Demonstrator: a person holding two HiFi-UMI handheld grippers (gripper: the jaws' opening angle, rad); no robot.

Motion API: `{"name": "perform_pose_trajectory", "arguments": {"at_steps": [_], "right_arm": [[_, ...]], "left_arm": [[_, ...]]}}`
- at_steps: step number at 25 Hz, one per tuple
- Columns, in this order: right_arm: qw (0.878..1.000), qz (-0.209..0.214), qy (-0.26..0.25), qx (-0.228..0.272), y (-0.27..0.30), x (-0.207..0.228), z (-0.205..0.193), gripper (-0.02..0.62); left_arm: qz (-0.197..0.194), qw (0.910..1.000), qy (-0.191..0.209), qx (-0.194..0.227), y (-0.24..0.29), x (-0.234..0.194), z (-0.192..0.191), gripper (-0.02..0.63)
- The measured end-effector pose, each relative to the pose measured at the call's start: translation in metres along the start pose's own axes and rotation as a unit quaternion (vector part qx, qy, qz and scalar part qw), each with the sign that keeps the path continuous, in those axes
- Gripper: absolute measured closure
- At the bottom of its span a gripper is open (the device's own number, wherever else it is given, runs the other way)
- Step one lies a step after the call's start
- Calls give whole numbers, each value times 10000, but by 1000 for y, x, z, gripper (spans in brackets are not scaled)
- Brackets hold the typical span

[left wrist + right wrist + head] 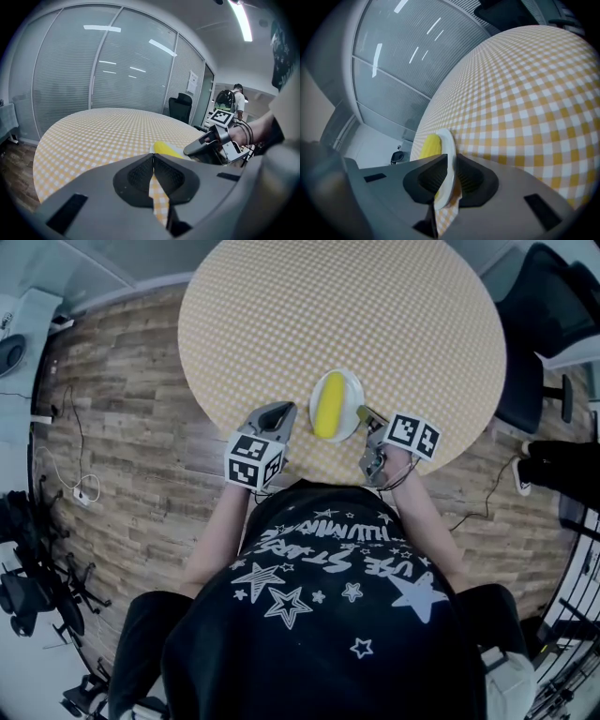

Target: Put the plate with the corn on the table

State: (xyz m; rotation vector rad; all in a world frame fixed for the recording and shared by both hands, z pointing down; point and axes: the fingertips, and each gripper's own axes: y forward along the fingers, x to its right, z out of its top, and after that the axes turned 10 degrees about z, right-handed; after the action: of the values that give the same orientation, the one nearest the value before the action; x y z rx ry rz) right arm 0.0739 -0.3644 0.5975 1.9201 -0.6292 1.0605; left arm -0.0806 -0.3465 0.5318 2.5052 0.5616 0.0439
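at the table (375, 315) edge, right gripper (452, 155) fingers clamp the plate (446, 140) rim; left gripper (153, 154) fingers pressed together.

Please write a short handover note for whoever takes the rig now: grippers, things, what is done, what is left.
Left gripper: shut, empty, at the table's near edge.
Right gripper: shut on the plate's rim.
Corn lies on the plate, over the table; cannot tell if the plate rests on it.
Done: plate is at the table.
Left: set it down if needed, open the right gripper.
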Motion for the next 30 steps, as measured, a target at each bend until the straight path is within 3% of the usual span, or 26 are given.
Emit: {"name": "perform_pose_trajectory", "arguments": {"at_steps": [9, 16, 20, 24, 30], "right_arm": [[9969, 156, -60, 771, -30, -19, 18, 549], [9894, 323, -776, 1183, -54, -56, 17, 549], [9817, 307, -1320, 1336, -69, -78, 1, 549], [9779, 369, -1497, 1411, -82, -92, -23, 549], [9706, 258, -2036, 1259, -95, -102, -86, 549]], "left_arm": [[-171, 9997, 84, 136, -23, 0, 2, 597], [-305, 9985, 101, 433, -52, -2, 15, 597], [-481, 9970, 200, 575, -75, 6, 19, 597], [-668, 9944, 363, 730, -95, 19, 21, 597], [-1021, 9913, 498, 668, -121, 32, 3, 597]]}}
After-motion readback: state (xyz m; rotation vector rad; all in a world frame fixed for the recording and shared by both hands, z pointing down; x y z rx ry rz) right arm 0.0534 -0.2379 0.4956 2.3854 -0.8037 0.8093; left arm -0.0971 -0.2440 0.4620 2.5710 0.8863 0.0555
